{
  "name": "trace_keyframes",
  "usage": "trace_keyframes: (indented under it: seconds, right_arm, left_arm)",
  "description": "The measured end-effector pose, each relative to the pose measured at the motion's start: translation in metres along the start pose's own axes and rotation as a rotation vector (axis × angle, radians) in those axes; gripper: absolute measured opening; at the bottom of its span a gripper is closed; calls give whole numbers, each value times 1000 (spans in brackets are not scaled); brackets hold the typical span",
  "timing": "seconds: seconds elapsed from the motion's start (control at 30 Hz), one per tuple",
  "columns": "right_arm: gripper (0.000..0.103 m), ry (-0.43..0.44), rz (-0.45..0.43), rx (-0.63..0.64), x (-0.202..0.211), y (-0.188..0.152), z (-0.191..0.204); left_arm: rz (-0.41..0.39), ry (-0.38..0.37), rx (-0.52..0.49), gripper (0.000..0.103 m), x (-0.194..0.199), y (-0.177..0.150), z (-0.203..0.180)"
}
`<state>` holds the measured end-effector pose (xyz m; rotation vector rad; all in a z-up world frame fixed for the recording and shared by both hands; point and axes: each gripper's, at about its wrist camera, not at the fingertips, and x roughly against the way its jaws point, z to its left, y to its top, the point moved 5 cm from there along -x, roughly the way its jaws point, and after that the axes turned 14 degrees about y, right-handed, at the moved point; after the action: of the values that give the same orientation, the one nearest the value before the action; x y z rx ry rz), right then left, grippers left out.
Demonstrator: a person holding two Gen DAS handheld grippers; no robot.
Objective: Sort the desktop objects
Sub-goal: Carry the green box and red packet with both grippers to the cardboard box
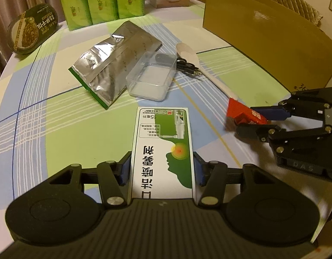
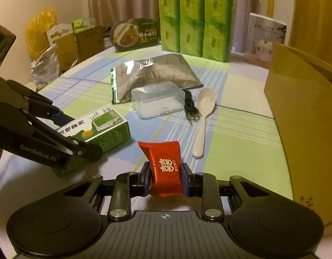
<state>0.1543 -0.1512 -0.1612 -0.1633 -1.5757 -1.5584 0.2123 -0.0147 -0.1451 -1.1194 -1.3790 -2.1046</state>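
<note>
A white-and-green medicine box point(image 1: 163, 151) lies on the checked tablecloth with my left gripper point(image 1: 162, 170) shut on its two long sides; the right wrist view shows the same box point(image 2: 96, 129) and left gripper point(image 2: 79, 144) at lower left. My right gripper point(image 2: 166, 179) is shut on a red candy packet point(image 2: 166, 168), its blue pads pressing both sides. In the left wrist view the red packet point(image 1: 243, 114) and the right gripper point(image 1: 255, 118) sit at the right, near the spoon's handle end.
Farther back lie a silver foil pouch point(image 1: 114, 64), a clear plastic case point(image 1: 150, 77), a black cable point(image 1: 187, 65) and a cream spoon point(image 1: 200, 64). An open cardboard box point(image 1: 274, 43) stands at the right. Green tissue packs point(image 1: 101, 2) and a noodle bowl point(image 1: 29, 30) line the back edge.
</note>
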Motion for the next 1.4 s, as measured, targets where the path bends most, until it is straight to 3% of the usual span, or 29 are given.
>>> trace_keyframes:
  seconds: [0.43, 0.8, 1.07, 1.4]
  right_arm:
    - [25, -61, -81, 24, 63, 8, -4]
    - [25, -114, -196, 62, 136, 39, -19]
    - [25, -186, -248, 47, 185, 55, -55]
    - [25, -268, -237, 10, 218, 49, -121]
  left_arm:
    - [-93, -16, 49, 50, 48, 14, -28]
    - [-168, -27, 87, 50, 90, 48, -61]
    - [-227, -62, 33, 50, 115, 82, -103]
    - [-264, -115, -7, 50, 128, 123, -153]
